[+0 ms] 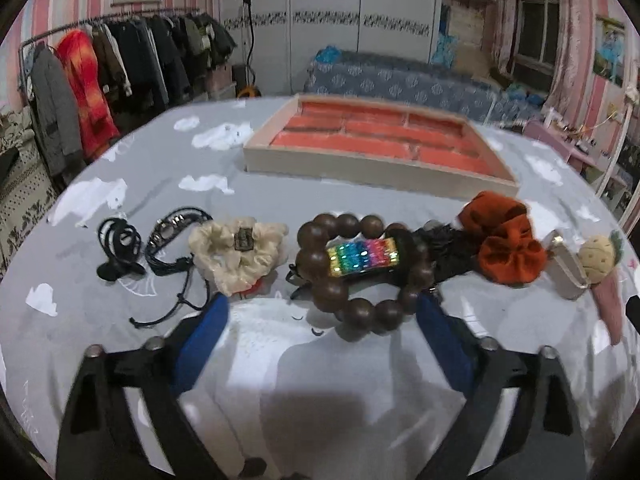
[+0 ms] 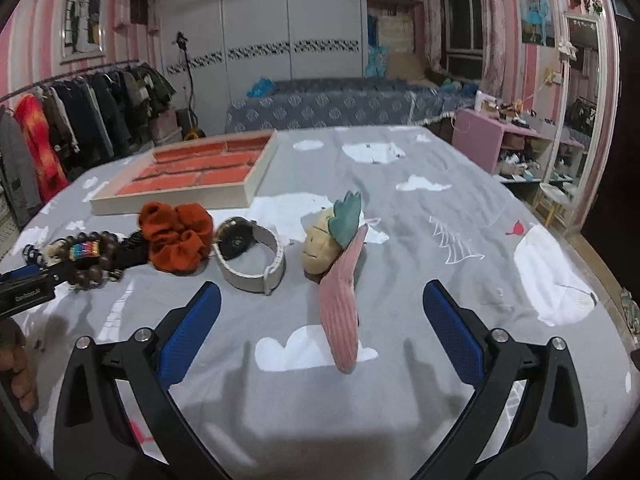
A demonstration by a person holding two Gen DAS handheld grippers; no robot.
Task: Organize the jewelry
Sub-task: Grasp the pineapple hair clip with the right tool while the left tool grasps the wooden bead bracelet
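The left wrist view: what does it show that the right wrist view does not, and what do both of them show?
Only the left wrist view shows the cream scrunchie and the black cords at the row's left end.

Only the right wrist view shows the watch whole, with its dial, and the pink plush strap lying between the open jaws of the right gripper.

Both show the tray, the wooden bead bracelet, the orange scrunchie and the pineapple plush.
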